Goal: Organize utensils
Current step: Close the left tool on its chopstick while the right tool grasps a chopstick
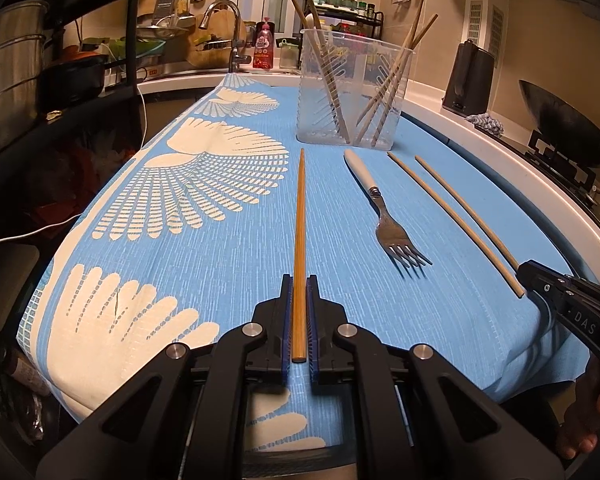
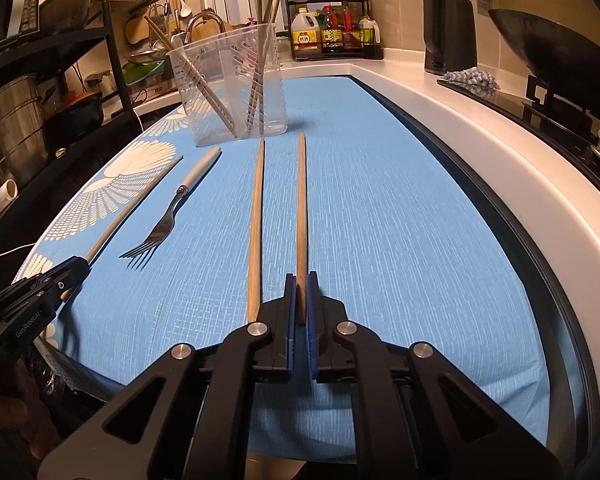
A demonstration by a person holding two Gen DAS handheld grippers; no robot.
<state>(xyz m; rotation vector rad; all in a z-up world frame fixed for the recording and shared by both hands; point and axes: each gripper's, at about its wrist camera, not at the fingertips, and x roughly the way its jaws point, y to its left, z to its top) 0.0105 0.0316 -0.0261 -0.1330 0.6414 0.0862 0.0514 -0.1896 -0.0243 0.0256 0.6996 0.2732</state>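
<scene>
My left gripper (image 1: 299, 282) is shut on the near end of a brown chopstick (image 1: 301, 216) that points at a clear plastic container (image 1: 352, 120) holding several chopsticks. A fork (image 1: 380, 208) with a pale handle lies right of it, then two pale chopsticks (image 1: 452, 220). My right gripper (image 2: 301, 280) is shut on the right-hand chopstick (image 2: 301, 208) of that pair. Its twin (image 2: 256, 220) lies loose just to the left. The fork (image 2: 168, 220) and container (image 2: 228, 92) sit further left. Each gripper shows in the other's view: right gripper (image 1: 526, 276), left gripper (image 2: 82, 266).
Everything lies on a blue cloth (image 2: 400, 220) with white fan prints, spread over a white counter (image 2: 500, 152). A wok (image 2: 548, 52) on a stove and a black appliance (image 2: 448, 32) stand right. A sink tap (image 1: 224, 20) and bottles are behind. Pots (image 1: 12, 60) fill a left shelf.
</scene>
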